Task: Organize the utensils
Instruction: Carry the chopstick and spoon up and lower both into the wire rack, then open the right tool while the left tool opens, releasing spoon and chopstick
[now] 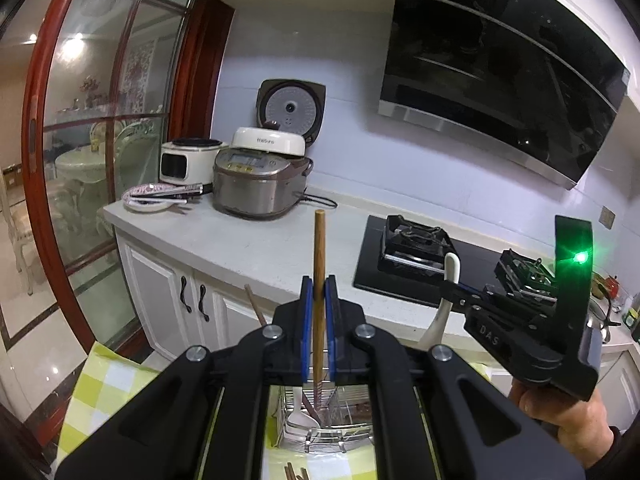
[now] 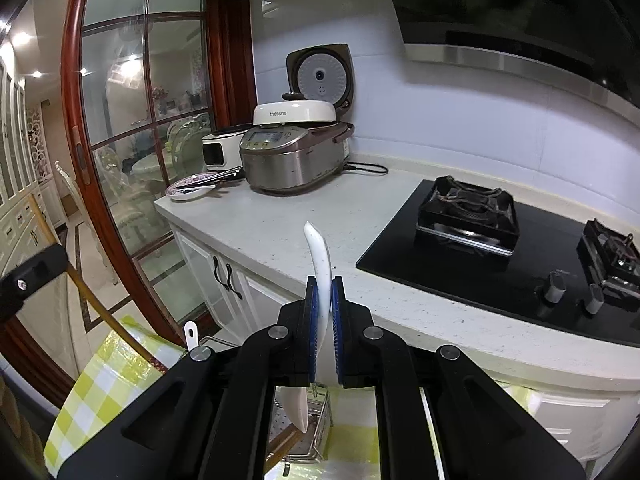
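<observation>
- Two grippers are working above a metal utensil rack that is sitting on a yellow-checked cloth.
- Left gripper is clamping a wooden chopstick upright between its blue pads; the stick's lower end is reaching down into the rack, where a white spoon is already lying.
- Right gripper is pinching a white ceramic spoon by its handle, the handle tip pointing to 12 o'clock and the bowl hanging over the rack at 6 o'clock.
- In the left wrist view, the right gripper is appearing at 3 o'clock with the same spoon, well apart from the chopstick.
- Another chopstick is leaning out of the rack at 9 o'clock of the left fingers.
- Beyond both tools, the countertop is carrying a rice cooker with its lid raised, a smaller white cooker and a plate at 11 o'clock.
- Gas hob is lying at 2 o'clock, under the range hood.
- Nothing is standing between either utensil and the rack.
</observation>
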Available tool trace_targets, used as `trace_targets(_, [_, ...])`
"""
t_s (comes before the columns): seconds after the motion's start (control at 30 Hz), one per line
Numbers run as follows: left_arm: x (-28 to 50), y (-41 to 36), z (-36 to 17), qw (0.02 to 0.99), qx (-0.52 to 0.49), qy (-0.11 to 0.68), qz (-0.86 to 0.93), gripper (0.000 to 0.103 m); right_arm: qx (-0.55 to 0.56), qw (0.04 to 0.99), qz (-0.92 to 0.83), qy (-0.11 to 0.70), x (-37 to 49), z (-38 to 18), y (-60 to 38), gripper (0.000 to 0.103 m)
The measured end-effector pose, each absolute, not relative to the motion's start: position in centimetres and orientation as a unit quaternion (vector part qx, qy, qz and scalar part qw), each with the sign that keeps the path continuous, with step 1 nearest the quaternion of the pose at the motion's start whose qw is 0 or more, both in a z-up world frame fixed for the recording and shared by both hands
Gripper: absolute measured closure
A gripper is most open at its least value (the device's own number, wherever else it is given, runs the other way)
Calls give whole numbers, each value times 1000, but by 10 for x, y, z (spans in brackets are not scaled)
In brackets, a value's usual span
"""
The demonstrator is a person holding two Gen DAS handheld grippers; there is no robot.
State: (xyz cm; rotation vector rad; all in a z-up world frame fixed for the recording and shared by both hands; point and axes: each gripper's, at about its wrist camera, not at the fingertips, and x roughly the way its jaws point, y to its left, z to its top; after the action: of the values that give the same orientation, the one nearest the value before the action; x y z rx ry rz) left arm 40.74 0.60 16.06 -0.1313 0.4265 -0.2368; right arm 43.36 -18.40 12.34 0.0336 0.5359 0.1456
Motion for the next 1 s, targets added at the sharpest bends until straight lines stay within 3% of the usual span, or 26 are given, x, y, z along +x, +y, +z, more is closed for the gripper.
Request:
trace_targets(0.77, [436, -3, 111, 958, -65, 252, -118, 97, 36, 954, 90, 285, 442, 78, -185, 93])
trace_targets(0.97, [439, -2, 104, 955, -67, 262, -119, 97, 36, 949, 92, 298, 439, 74, -188, 90])
trace_targets(1.0, [440, -2, 103, 955, -66, 263, -118, 97, 38, 949, 92, 298, 438, 74, -189, 84])
